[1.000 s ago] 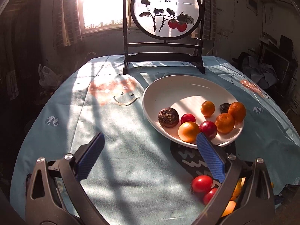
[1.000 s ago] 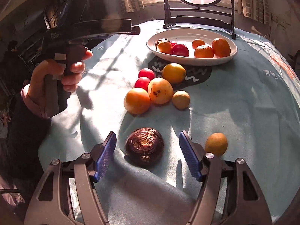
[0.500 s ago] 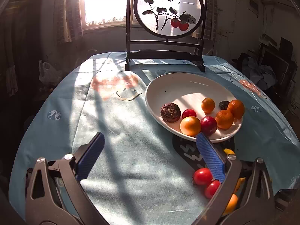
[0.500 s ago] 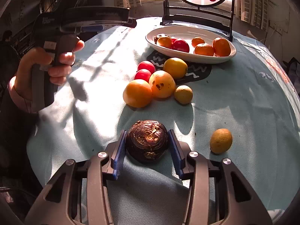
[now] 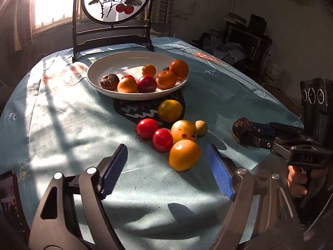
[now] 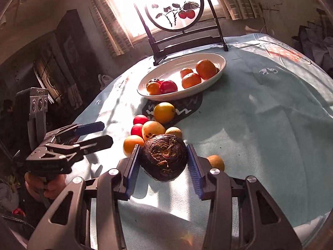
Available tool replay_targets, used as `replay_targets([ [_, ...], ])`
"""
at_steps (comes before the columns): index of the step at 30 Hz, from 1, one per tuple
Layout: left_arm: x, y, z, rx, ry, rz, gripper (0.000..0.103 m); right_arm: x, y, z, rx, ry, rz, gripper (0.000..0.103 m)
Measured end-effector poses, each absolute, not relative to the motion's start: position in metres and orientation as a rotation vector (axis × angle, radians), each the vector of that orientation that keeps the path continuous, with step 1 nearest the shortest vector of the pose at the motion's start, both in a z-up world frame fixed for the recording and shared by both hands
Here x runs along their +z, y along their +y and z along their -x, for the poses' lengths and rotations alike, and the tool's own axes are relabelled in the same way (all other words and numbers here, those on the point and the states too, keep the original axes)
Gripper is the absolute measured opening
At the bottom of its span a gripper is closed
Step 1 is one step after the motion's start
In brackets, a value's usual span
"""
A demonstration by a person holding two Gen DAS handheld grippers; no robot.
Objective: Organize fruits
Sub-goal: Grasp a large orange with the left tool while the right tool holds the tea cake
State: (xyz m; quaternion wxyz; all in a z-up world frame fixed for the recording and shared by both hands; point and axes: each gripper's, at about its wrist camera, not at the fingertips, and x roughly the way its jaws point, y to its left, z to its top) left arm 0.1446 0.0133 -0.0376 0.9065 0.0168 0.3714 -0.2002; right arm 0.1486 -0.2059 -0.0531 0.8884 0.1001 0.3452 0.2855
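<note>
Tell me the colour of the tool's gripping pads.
Blue ribbed pads, clearest in the right wrist view.

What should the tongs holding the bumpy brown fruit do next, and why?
Probably carry it to the white plate. The right tongs already clamp the brown fruit, lifted off the cloth, and the plate holds the sorted fruit with bare space.

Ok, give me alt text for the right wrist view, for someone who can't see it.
The right tool is clamped on a dark, rough round fruit above a light blue tablecloth. Beyond it lie loose red, yellow and orange fruits, then a white plate holding more fruit. The left tool reaches in from the left, its jaws closing with nothing between them.
</note>
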Motion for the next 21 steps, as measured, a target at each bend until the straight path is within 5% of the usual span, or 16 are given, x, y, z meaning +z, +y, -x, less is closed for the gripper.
replay_targets([
  [3,-0.049,0.000,-0.151,-0.429,0.834,-0.067,0.050,-0.052,-0.206,-0.145,0.608,0.700,-0.206,0.044],
  [16,-0.060,-0.016,-0.160,-0.444,0.909,-0.081,0.049,-0.050,-0.211,-0.141,0.646,0.667,-0.229,0.044],
  [21,-0.065,-0.014,-0.164,-0.426,0.940,-0.073,0.040,-0.050,-0.213,-0.142,0.651,0.664,-0.239,0.044],
])
